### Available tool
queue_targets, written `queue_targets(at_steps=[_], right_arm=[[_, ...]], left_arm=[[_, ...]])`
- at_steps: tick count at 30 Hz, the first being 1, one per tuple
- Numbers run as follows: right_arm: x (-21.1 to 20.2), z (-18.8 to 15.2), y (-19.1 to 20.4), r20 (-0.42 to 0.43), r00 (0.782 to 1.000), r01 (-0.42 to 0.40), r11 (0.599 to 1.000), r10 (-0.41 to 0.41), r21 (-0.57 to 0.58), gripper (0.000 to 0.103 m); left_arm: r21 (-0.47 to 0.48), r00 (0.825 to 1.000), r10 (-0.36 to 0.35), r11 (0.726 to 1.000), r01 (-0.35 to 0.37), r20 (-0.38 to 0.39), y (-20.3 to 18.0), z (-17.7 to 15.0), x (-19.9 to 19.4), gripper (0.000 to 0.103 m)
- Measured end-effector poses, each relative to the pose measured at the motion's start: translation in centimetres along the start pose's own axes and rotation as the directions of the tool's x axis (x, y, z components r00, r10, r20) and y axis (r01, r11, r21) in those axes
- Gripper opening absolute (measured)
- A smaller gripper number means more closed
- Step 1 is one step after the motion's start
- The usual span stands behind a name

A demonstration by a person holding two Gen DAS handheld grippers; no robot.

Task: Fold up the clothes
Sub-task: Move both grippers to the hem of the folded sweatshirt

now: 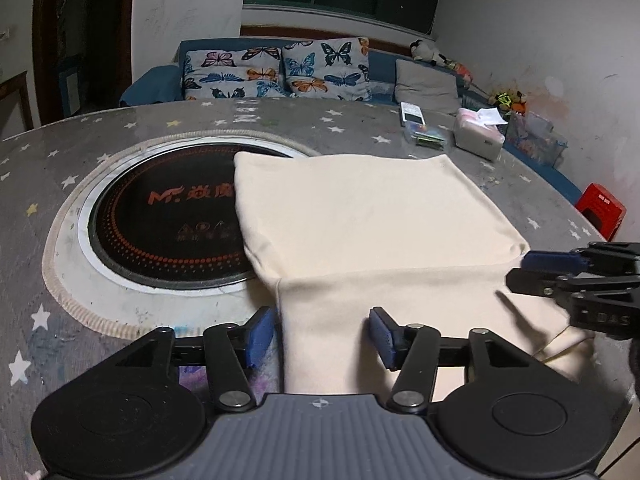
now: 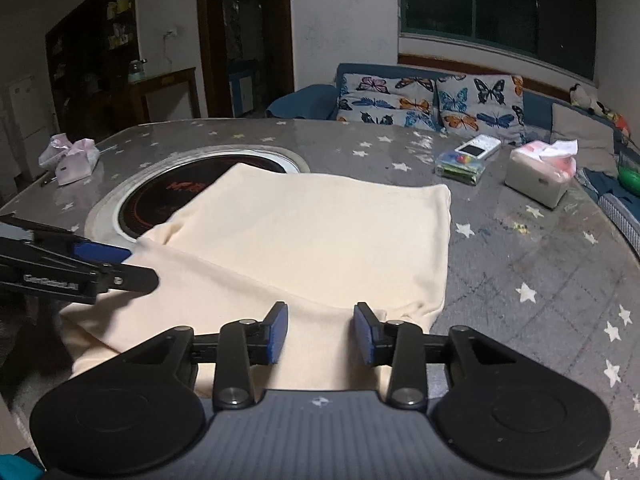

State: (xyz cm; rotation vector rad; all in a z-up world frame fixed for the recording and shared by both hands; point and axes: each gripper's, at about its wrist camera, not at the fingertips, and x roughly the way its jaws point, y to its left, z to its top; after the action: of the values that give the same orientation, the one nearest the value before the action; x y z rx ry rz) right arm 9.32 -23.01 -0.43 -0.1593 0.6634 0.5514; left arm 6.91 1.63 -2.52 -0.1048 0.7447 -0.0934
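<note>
The blue-padded fingers [image 1: 261, 334] of the left gripper [image 1: 320, 334] stand moderately apart, the near left edge of the cream garment [image 1: 372, 216] lying between them with neither pad pressing on it. The right gripper [image 2: 320, 332] has its fingers [image 2: 364, 334] set narrower but also apart, over the near right part of the same cloth, and its pads do not clamp it either. In the left wrist view the right gripper [image 1: 560, 276] shows from the side at the garment's right edge; in the right wrist view the left gripper [image 2: 108, 264] reaches in from the left over the cloth's left edge.

The cream garment [image 2: 320, 232] lies flat on the table [image 2: 520, 264], folded so that an upper layer forms a near-square panel over a longer layer that runs toward the cameras. Its far left corner overlaps the round black cooktop [image 1: 160, 216] set into the table, which bears orange lettering and a light ring around it.

The table wears a grey cover with white stars. Beyond the garment to the right sit a clear box of small colourful items [image 2: 460, 166], a white remote-like device [image 2: 478, 148] resting on it, and a tissue box [image 2: 540, 172]. At the far left is a pink-and-white packet [image 2: 74, 160]. Behind the table stands a blue sofa [image 2: 312, 94] with butterfly cushions [image 2: 432, 100].
</note>
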Motion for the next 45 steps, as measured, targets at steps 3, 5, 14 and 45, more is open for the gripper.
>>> queue_targets(at_steps=[3,5,14,45], right_arm=[[-0.3,-0.4,0.3,-0.013,1.000,-0.012,1.000,0.012,-0.010,0.039],[-0.3,-1.0,0.4,-0.033,0.999,-0.016,1.000,0.015,-0.016,0.042],[-2.0,-1.7,1.9,-0.034,0.998,-0.053,0.997,0.052,-0.052,0.046],[-7.6,-4.3,2.3,-0.093,0.996,-0.033,0.967,0.010,-0.254,0.063]], left_arm=[[0.010,1.000,0.006,1.000,-0.006,0.003,0.0,-0.1,-0.1,0.061],[0.014,1.000,0.011,1.000,-0.011,0.005,0.0,-0.2,-0.1,0.063],[0.114,0.998,0.008,0.993,-0.014,0.057,-1.5,-1.2,-2.7,0.072],[0.654,0.974,-0.205,0.750,0.097,0.091,-6.7,-7.4,-5.1,0.024]])
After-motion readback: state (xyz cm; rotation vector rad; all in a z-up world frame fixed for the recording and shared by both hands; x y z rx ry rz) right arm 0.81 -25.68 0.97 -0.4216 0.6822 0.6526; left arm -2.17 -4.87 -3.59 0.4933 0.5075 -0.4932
